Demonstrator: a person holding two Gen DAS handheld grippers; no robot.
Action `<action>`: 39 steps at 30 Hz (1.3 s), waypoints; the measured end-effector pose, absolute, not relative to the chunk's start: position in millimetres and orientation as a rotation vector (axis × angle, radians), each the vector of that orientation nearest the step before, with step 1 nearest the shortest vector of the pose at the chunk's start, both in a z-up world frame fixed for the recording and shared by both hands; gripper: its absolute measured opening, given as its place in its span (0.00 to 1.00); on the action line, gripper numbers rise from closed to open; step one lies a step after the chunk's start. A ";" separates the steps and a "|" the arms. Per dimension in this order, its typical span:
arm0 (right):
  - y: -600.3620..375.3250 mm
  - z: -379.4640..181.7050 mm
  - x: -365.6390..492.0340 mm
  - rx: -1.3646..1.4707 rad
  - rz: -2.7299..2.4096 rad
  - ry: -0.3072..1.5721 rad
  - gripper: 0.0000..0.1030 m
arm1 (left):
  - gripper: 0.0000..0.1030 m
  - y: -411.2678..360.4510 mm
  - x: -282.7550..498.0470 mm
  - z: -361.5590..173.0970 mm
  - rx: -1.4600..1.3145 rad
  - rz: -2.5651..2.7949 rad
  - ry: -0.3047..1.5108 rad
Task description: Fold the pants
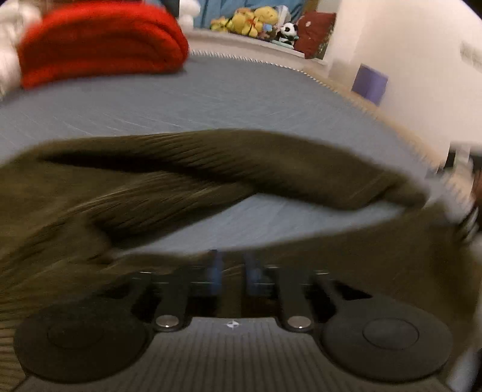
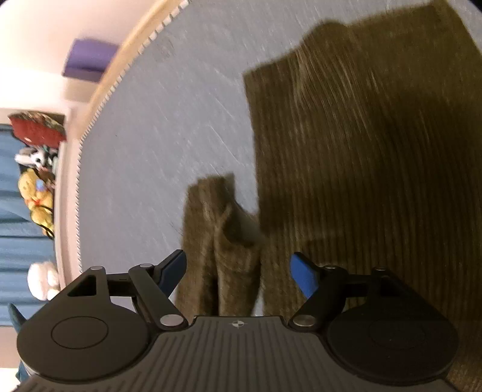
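The pants (image 1: 186,181) are olive-brown corduroy, lying on a grey-blue bed sheet (image 1: 211,99). In the left wrist view my left gripper (image 1: 233,271) is shut on the pants' near edge, and the cloth rises in blurred folds in front of it. In the right wrist view the pants (image 2: 361,169) spread flat to the right. A narrow bunched strip of the pants (image 2: 223,241) lies between the fingers of my right gripper (image 2: 238,271), which is open, its blue pads (image 2: 304,274) wide apart.
A folded red blanket (image 1: 102,42) lies at the back left of the bed. Stuffed toys (image 1: 256,21) sit on a ledge behind. The bed's right edge (image 1: 376,111) meets a white wall with a purple box (image 1: 369,83).
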State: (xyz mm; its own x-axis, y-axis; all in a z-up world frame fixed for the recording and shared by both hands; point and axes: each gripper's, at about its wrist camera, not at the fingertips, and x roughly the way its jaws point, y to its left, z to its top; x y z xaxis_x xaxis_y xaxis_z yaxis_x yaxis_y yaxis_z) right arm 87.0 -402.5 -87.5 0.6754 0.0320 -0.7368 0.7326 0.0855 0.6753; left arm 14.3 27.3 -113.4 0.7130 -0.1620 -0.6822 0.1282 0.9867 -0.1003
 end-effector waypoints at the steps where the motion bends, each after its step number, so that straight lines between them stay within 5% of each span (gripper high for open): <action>1: -401.2 -90.4 89.4 1.407 -0.575 0.705 0.76 | 0.03 22.1 1.3 -127.8 0.032 -0.157 0.707; 7: -388.0 -97.2 110.6 1.353 -0.452 0.723 0.73 | 0.03 -5.6 -13.1 -145.7 0.158 -0.127 0.604; 14: -371.5 -120.1 146.0 1.316 -0.319 0.808 0.48 | 0.03 19.6 -29.6 -135.7 0.110 -0.140 0.603; 17: -367.7 -118.4 156.6 1.272 -0.305 0.798 0.44 | 0.03 26.1 -37.4 -122.9 0.093 -0.144 0.602; 39: -351.9 -97.6 161.8 1.172 -0.220 0.921 0.48 | 0.03 40.4 -42.2 -119.4 0.045 -0.161 0.602</action>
State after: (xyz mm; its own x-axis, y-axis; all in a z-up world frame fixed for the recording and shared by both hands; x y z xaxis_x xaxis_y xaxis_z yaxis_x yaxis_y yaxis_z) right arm 161.8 -351.9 -97.6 0.6304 0.2994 -0.7162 0.5904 0.4141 0.6928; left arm -42.2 40.4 -119.4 0.8121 -0.1374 -0.5672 0.1634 0.9865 -0.0050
